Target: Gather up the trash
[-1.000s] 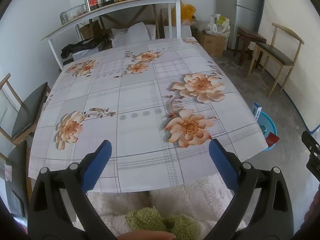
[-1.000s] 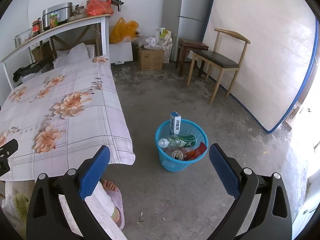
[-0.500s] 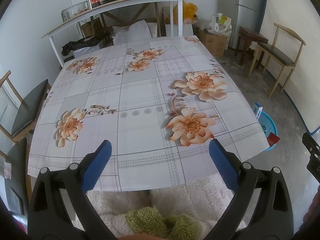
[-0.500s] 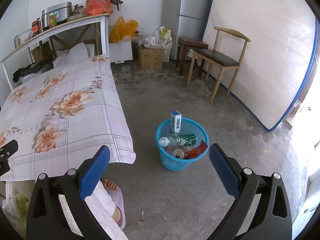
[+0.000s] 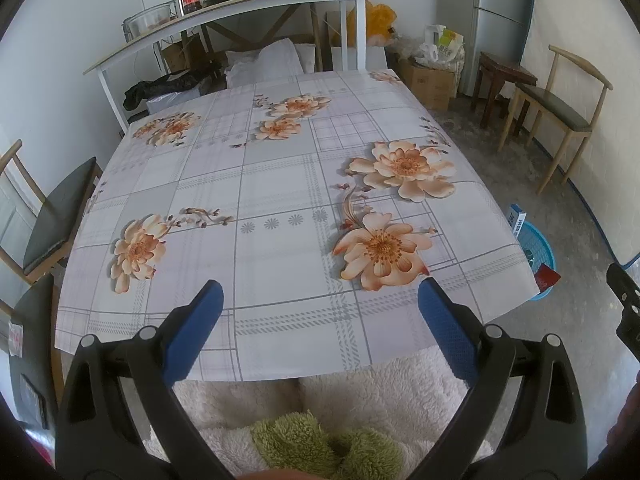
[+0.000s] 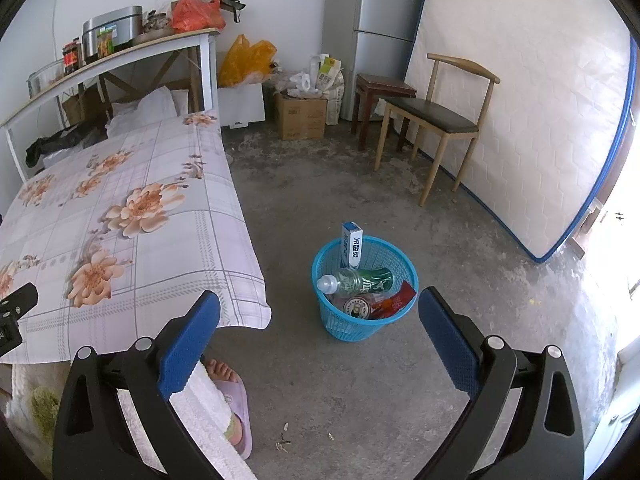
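A blue plastic basket (image 6: 394, 320) stands on the concrete floor right of the table. It holds a blue and white carton (image 6: 351, 243), a green-labelled bottle (image 6: 356, 280), a can (image 6: 357, 308) and a red wrapper (image 6: 394, 302). My right gripper (image 6: 319, 334) hovers open and empty above the floor in front of the basket. My left gripper (image 5: 320, 320) is open and empty over the near edge of the flowered tablecloth (image 5: 280, 200). The basket's rim (image 5: 540, 246) peeks past the table's right corner in the left wrist view.
A wooden chair (image 6: 436, 120) and a mattress (image 6: 520, 100) stand against the right wall, boxes and bags (image 6: 300, 112) at the back. A shelf (image 5: 224, 12) carries jars and a pot. Another chair (image 5: 52, 216) is left of the table. A person's slippered foot (image 6: 232, 408) rests on the floor.
Both views have shifted only slightly; the left gripper has edged a little back and up from the table. Both grippers stay open.
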Demonstrator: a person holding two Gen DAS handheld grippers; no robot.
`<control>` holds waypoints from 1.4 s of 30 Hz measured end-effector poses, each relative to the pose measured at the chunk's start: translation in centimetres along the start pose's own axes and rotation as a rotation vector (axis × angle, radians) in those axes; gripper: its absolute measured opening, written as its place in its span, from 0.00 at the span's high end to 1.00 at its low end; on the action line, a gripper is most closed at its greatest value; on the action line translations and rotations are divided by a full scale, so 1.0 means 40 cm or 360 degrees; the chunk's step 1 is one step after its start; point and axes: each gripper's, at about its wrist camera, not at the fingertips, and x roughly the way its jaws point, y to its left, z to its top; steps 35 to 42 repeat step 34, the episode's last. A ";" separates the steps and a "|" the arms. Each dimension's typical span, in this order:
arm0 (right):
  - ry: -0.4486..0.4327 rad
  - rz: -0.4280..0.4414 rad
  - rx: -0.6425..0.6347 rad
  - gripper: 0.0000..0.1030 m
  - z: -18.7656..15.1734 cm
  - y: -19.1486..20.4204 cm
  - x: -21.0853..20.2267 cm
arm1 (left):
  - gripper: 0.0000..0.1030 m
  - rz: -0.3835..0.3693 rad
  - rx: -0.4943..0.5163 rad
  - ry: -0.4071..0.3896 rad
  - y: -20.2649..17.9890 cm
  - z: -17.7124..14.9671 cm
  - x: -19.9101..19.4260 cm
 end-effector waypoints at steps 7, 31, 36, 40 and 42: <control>0.0000 -0.0002 0.0000 0.06 0.000 0.001 0.000 | 0.09 0.0001 -0.0003 0.0003 0.000 0.000 0.000; -0.0002 -0.0001 0.0003 0.06 -0.001 0.004 -0.002 | 0.09 -0.0013 -0.0008 0.0045 0.003 -0.022 0.011; -0.0001 -0.0003 0.0004 0.06 -0.001 0.005 -0.002 | 0.09 -0.0014 -0.0011 0.0051 0.003 -0.020 0.013; -0.0001 -0.0003 0.0004 0.06 -0.001 0.005 -0.002 | 0.09 -0.0014 -0.0011 0.0051 0.003 -0.020 0.013; -0.0001 -0.0003 0.0004 0.06 -0.001 0.005 -0.002 | 0.09 -0.0014 -0.0011 0.0051 0.003 -0.020 0.013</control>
